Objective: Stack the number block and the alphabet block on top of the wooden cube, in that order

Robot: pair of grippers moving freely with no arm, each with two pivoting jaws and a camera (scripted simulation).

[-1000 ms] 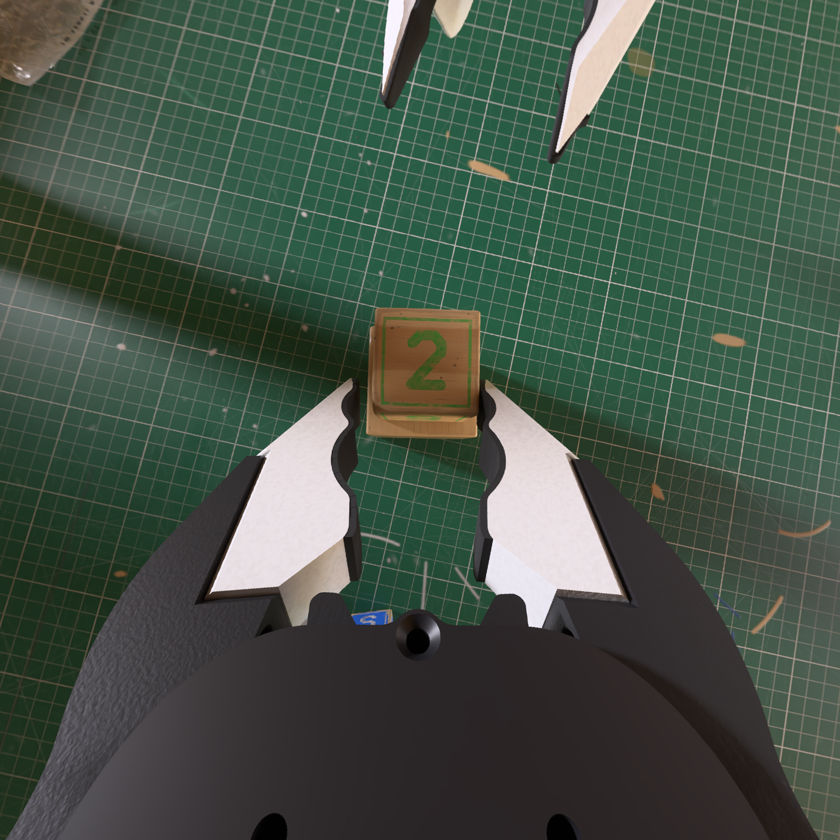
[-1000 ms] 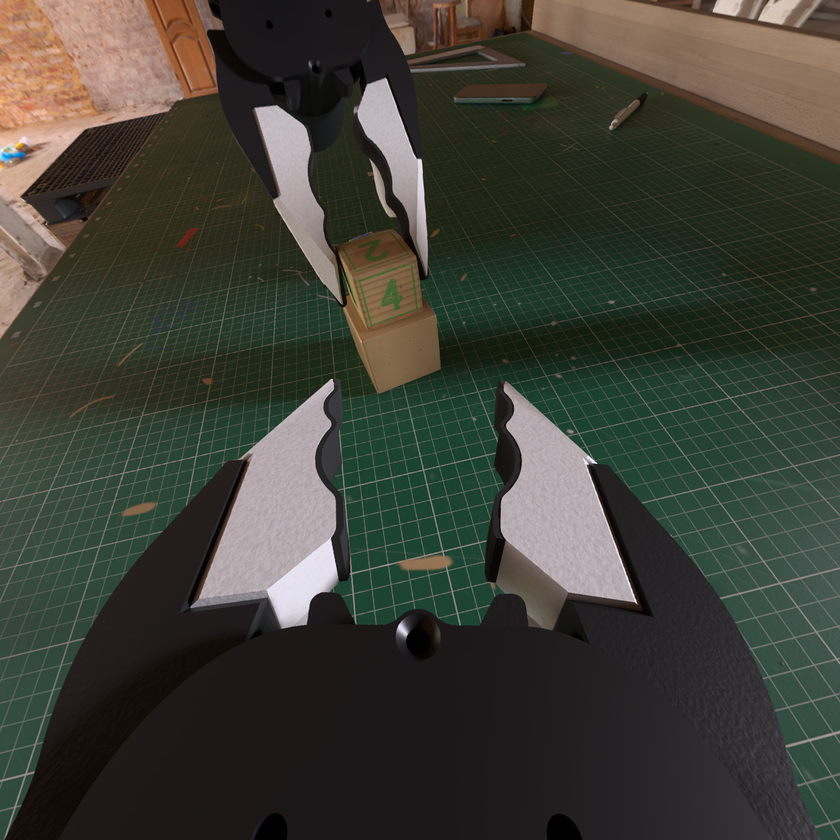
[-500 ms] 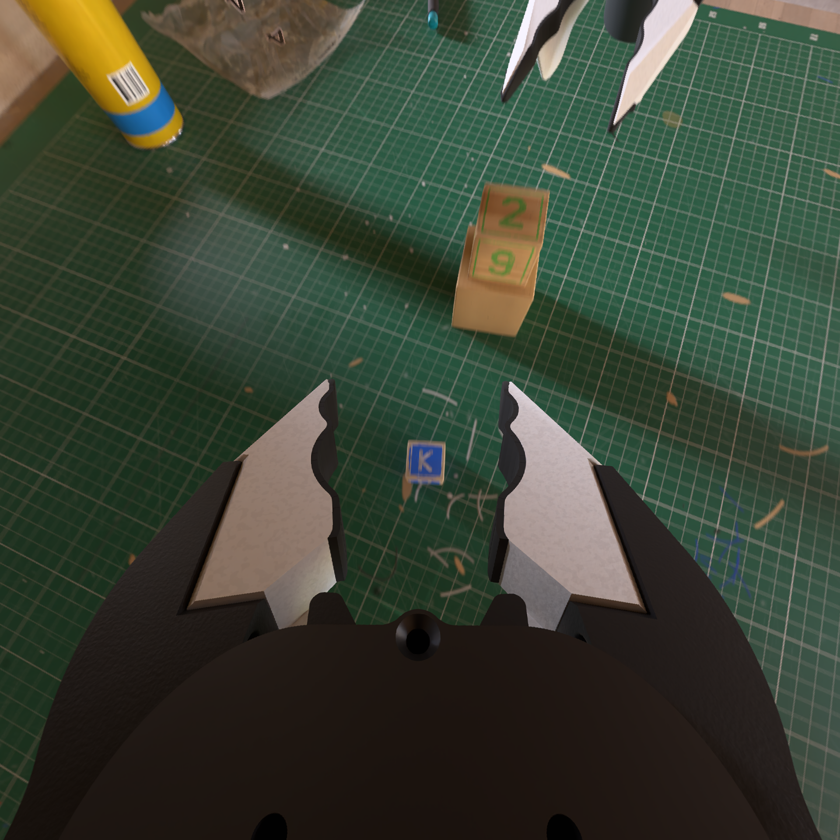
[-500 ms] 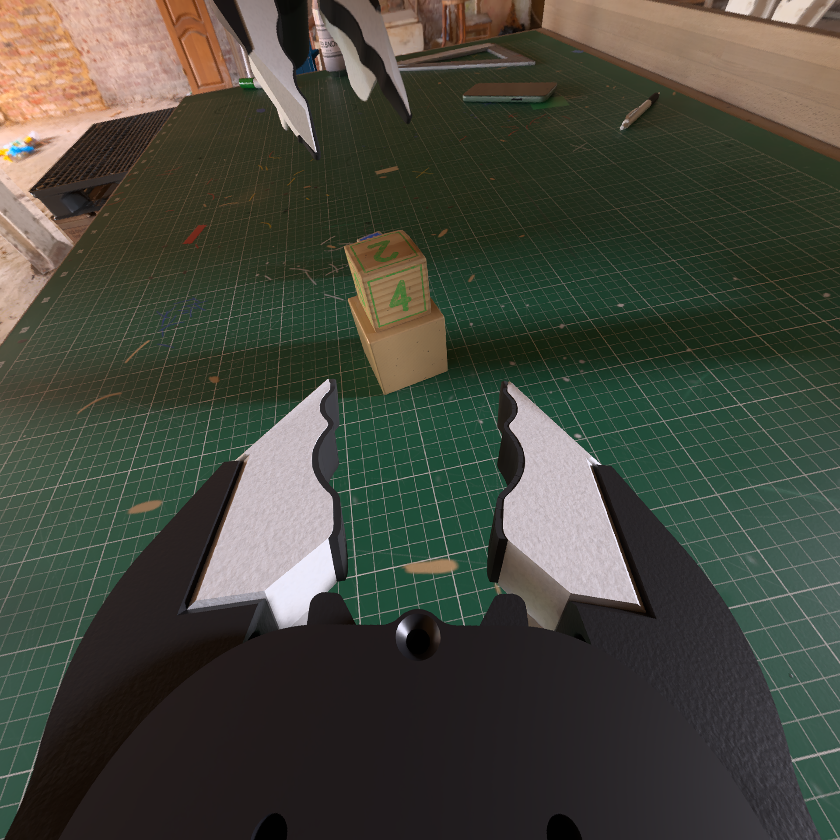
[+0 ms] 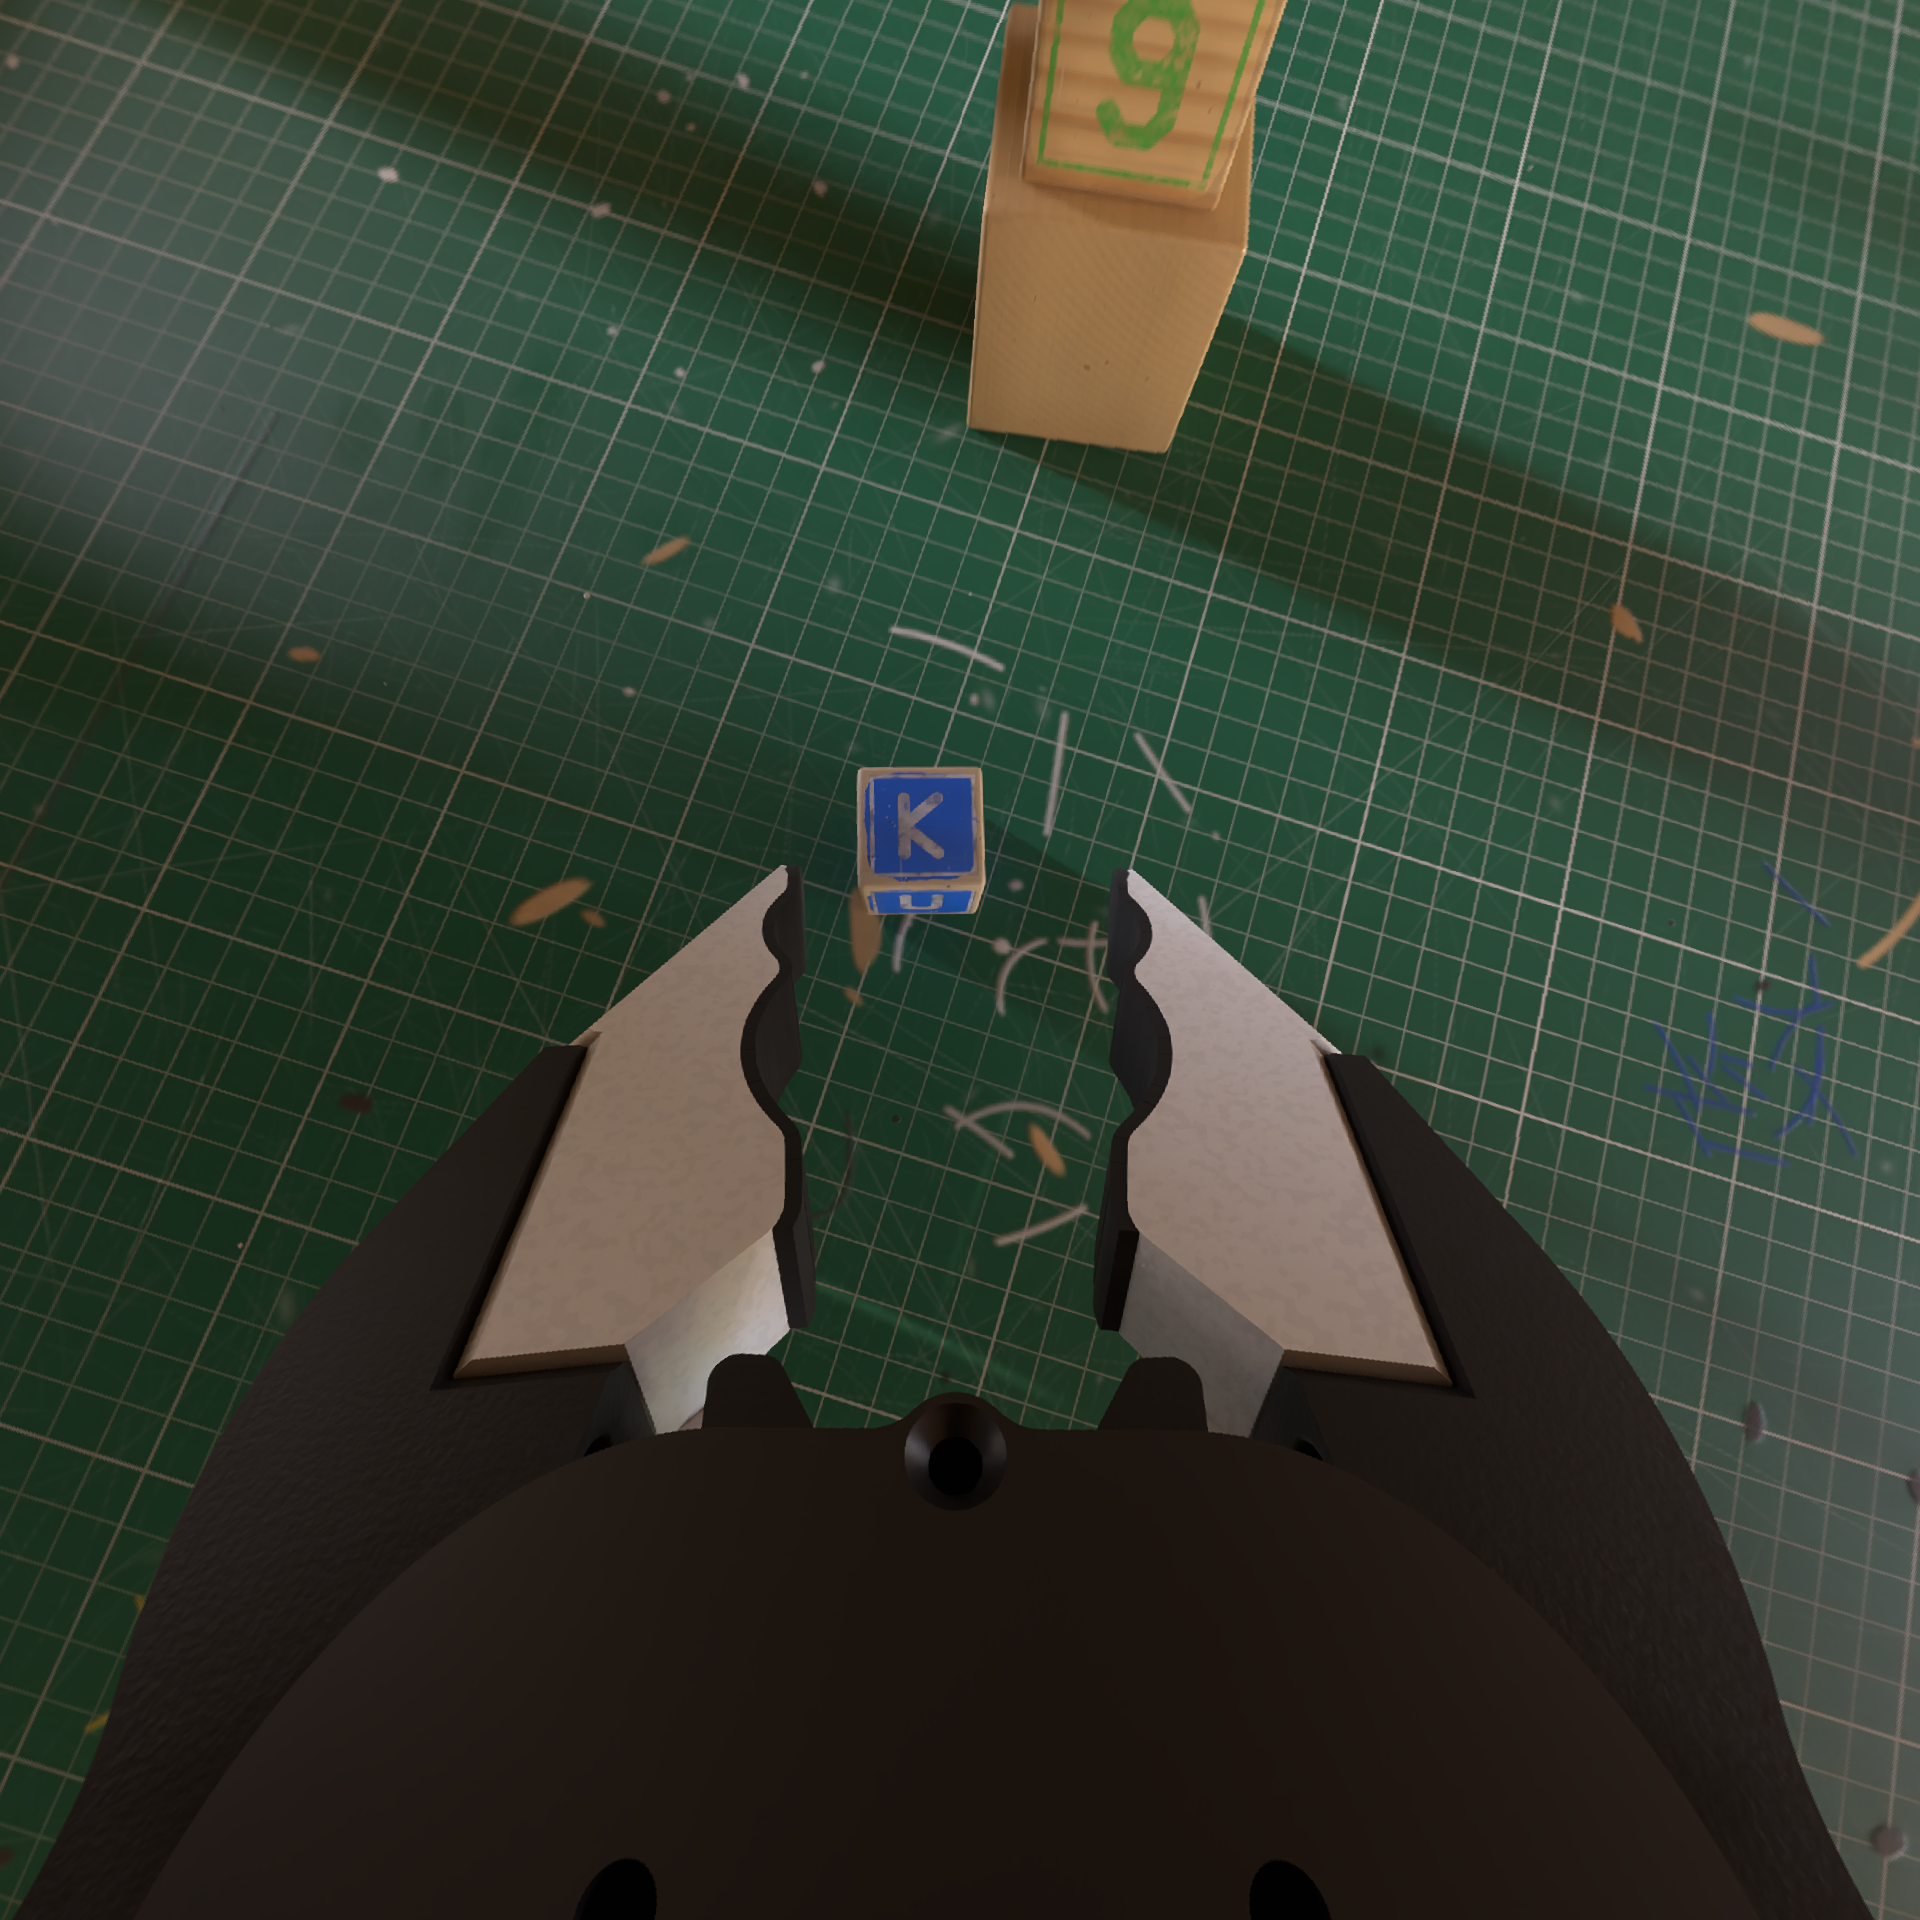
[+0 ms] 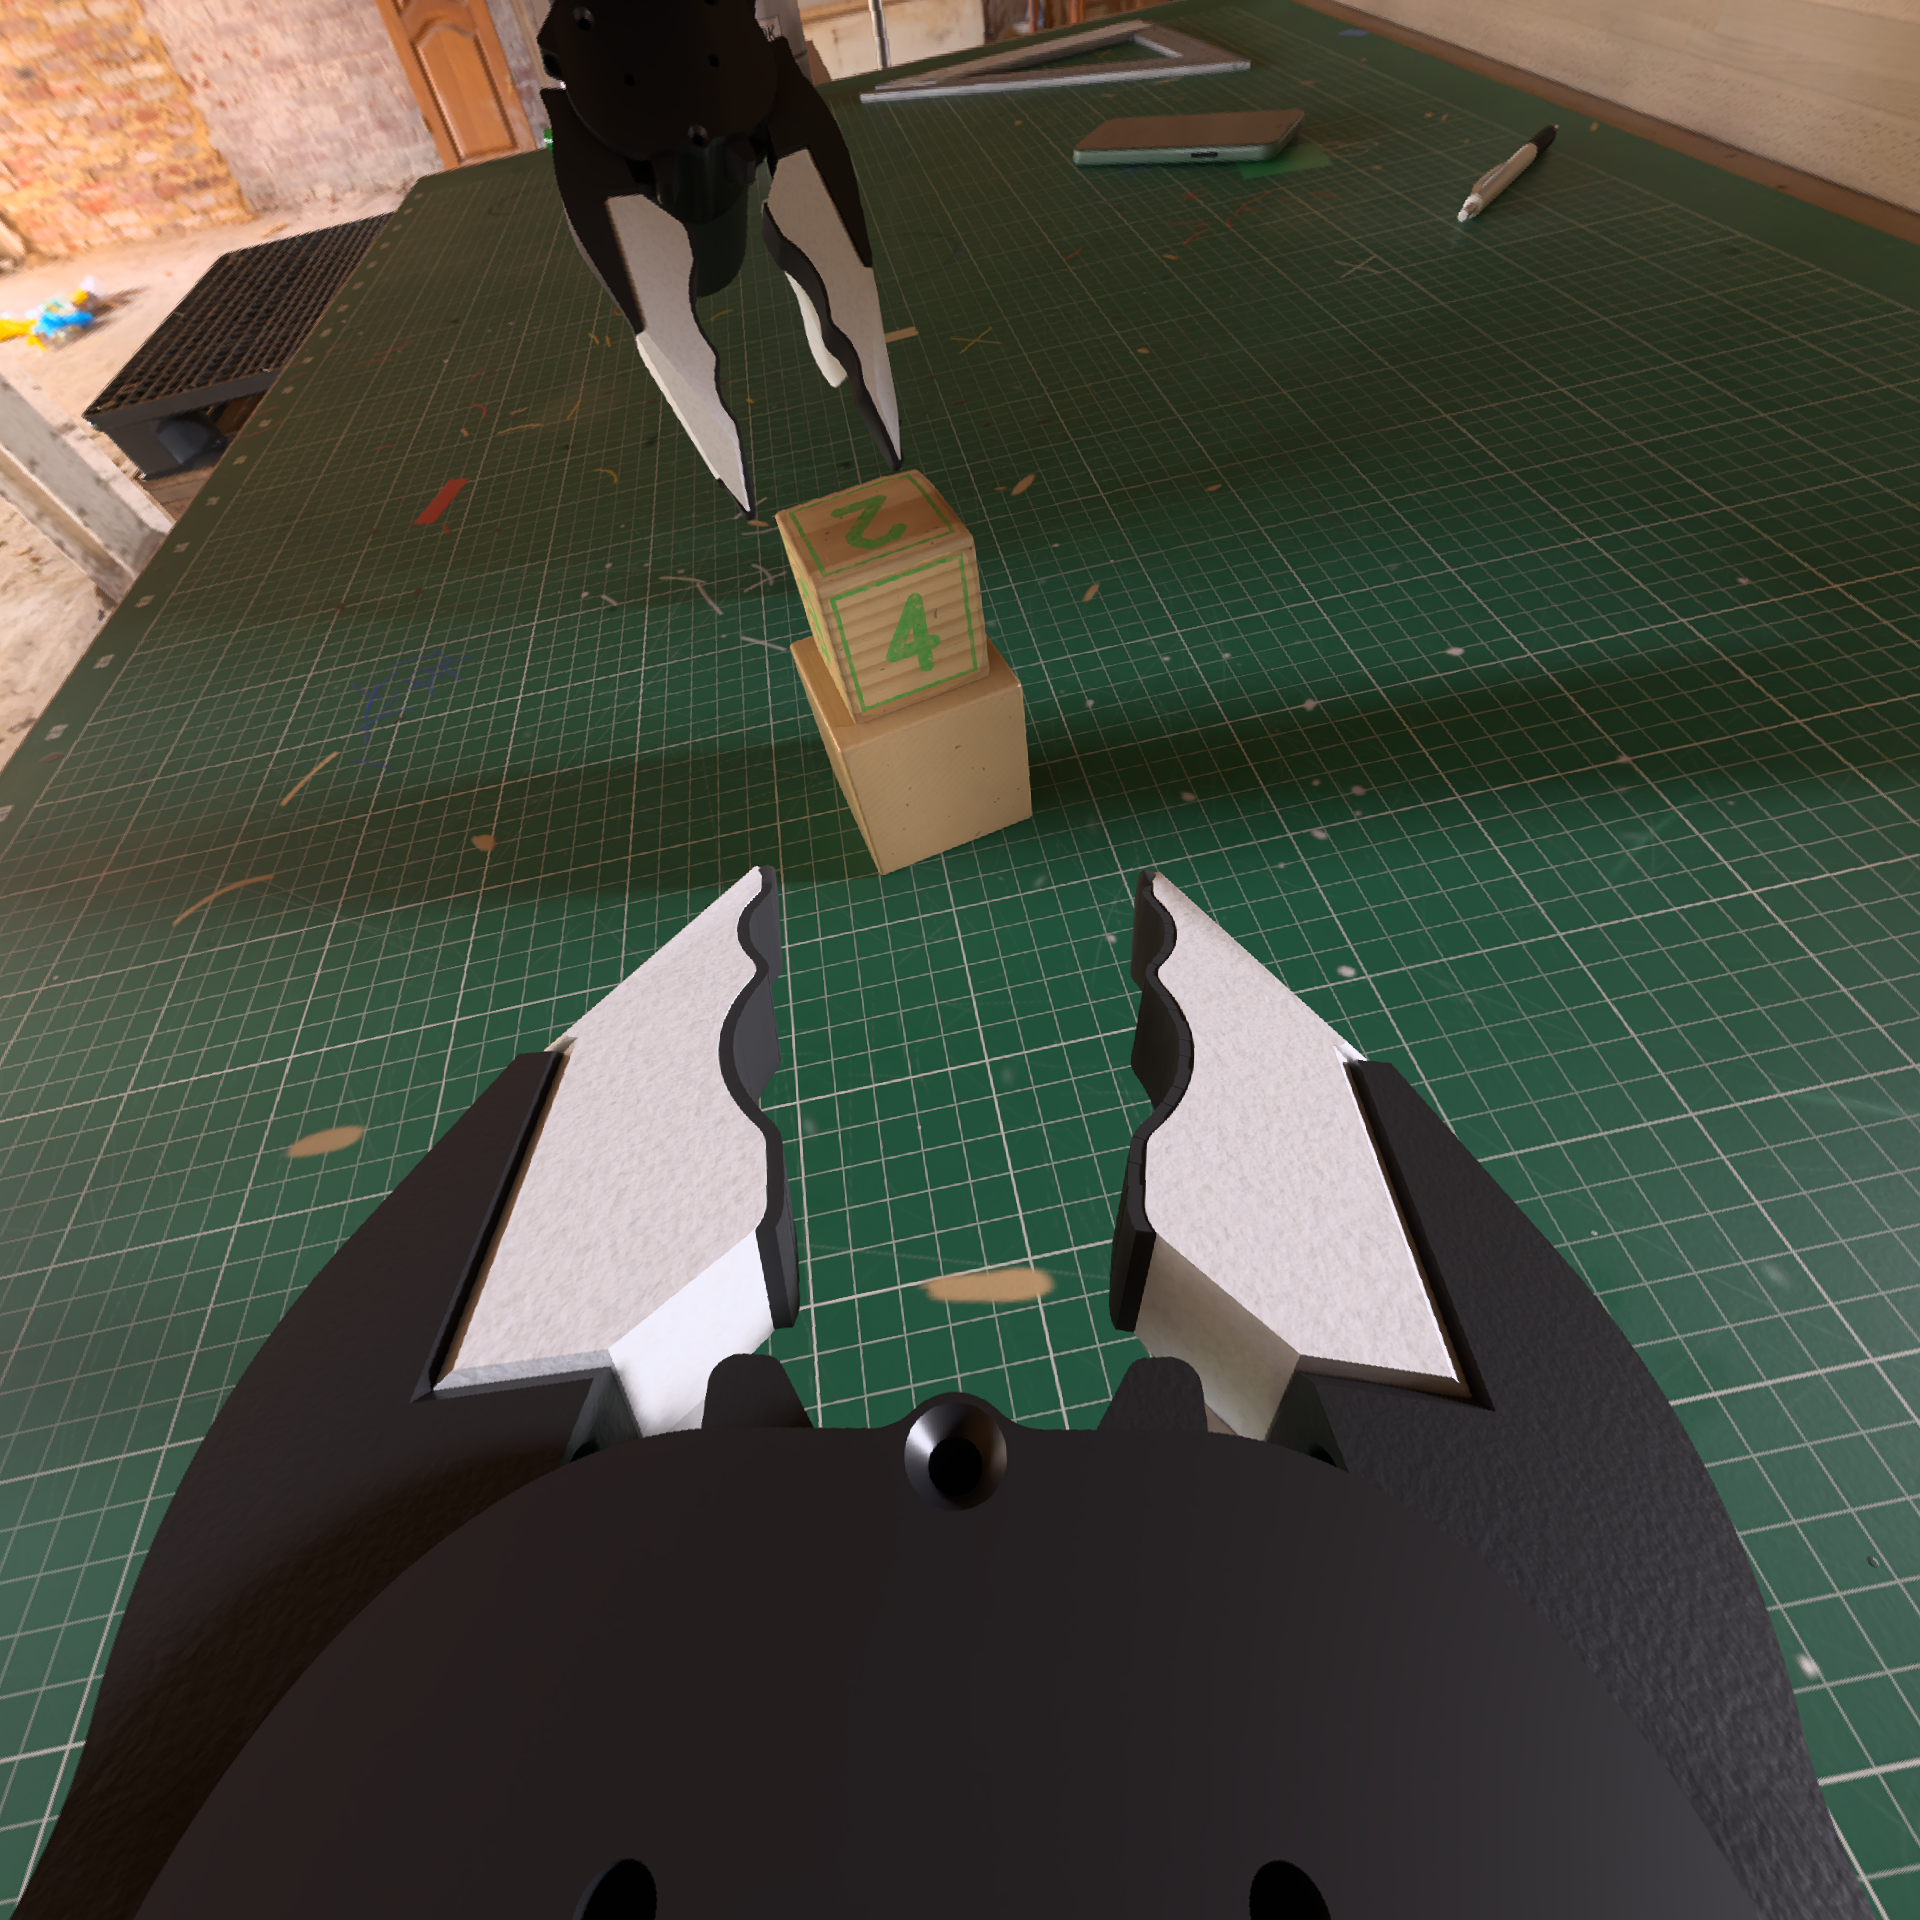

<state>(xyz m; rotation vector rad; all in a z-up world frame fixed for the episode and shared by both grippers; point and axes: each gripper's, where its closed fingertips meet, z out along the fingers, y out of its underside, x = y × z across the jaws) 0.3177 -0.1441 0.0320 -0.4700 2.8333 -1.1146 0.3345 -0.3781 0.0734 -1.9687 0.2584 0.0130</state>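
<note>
The number block (image 6: 885,588), wood with green digits, rests on the plain wooden cube (image 6: 930,764); both also show at the top of the left wrist view, number block (image 5: 1143,99) on cube (image 5: 1101,301). The small blue alphabet block (image 5: 920,840) lies on the green mat just ahead of my left gripper (image 5: 951,888), which is open and empty above it. From the right wrist view the left gripper (image 6: 821,483) hangs behind the stack, and the alphabet block is hidden. My right gripper (image 6: 954,883) is open and empty, a short way in front of the cube.
A green cutting mat (image 6: 1455,831) covers the table. A phone (image 6: 1190,137), a pen (image 6: 1507,171) and a metal triangle ruler (image 6: 1060,62) lie at the far right. The mat's left edge (image 6: 135,613) drops to the floor. Wood shavings litter the mat.
My left gripper left the number block on the cube, drew back and came down over the blue alphabet block, which now sits nearer its fingertips. The right gripper barely moved.
</note>
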